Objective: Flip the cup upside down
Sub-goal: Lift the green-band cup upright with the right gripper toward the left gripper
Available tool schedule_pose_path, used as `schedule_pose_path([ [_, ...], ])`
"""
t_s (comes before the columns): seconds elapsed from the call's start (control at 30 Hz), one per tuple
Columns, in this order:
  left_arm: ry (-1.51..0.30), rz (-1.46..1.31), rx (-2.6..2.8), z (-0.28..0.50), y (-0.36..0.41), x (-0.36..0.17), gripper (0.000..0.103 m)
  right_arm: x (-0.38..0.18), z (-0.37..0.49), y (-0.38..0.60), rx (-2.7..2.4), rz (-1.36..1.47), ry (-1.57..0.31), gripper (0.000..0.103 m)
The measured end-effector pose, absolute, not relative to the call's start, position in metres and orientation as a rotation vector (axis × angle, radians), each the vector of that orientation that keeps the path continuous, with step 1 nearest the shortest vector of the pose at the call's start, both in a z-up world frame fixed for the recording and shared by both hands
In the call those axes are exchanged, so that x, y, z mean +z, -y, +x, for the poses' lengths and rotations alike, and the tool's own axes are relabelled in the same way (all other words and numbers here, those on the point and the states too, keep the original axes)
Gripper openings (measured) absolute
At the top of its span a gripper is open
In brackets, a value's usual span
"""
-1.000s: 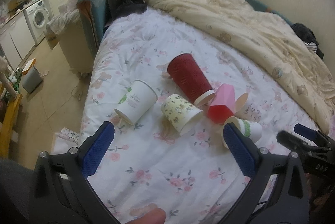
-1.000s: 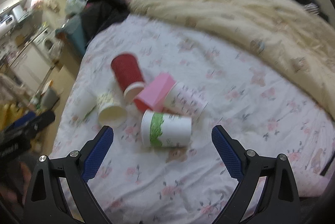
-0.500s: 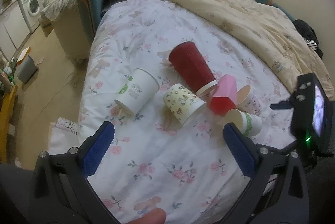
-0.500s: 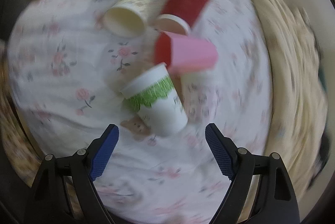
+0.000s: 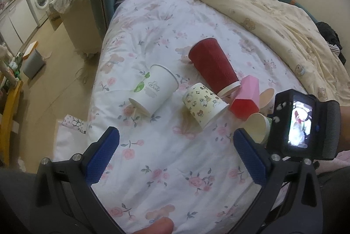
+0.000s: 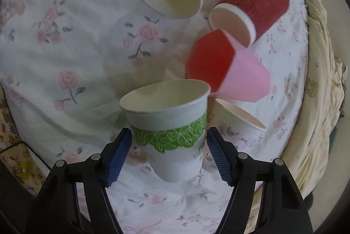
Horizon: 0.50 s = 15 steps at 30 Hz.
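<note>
The white paper cup with a green leaf band [image 6: 170, 133] is seen lying on its side on the white floral bedsheet [image 6: 72, 54], just beside the pink-and-red faceted cup [image 6: 229, 72]. The right gripper [image 6: 169, 155] is positioned around this cup, jaws spread, each blue pad just beside the cup wall; contact cannot be confirmed. The left gripper [image 5: 175, 159] is held spread above the bedsheet, near the cup.
</note>
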<state>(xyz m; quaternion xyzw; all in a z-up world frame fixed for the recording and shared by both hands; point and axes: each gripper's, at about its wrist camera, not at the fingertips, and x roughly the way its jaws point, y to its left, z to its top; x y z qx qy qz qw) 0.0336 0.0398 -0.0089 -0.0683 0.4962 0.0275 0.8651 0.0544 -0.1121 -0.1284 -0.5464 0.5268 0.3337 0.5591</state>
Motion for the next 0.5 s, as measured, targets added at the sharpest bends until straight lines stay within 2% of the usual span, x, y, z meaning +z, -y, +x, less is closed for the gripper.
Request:
schedule_pose_path([
  [0.03,-1.040,-0.135,0.061,0.033,-0.039,-0.009,0.103,-0.131,0.054,0.112,0.789,-1.295,-1.255,0.063],
  [0.3,-1.046,-0.104,0.081,0.033,-0.034,-0.015,0.103,-0.119,0.059,0.113,0.771,-1.187,-1.286,0.061],
  [0.5,-1.027,-0.128,0.102,0.027,-0.041,-0.011,0.103,-0.088,0.051,0.115,0.729,-0.899,-1.368,0.061],
])
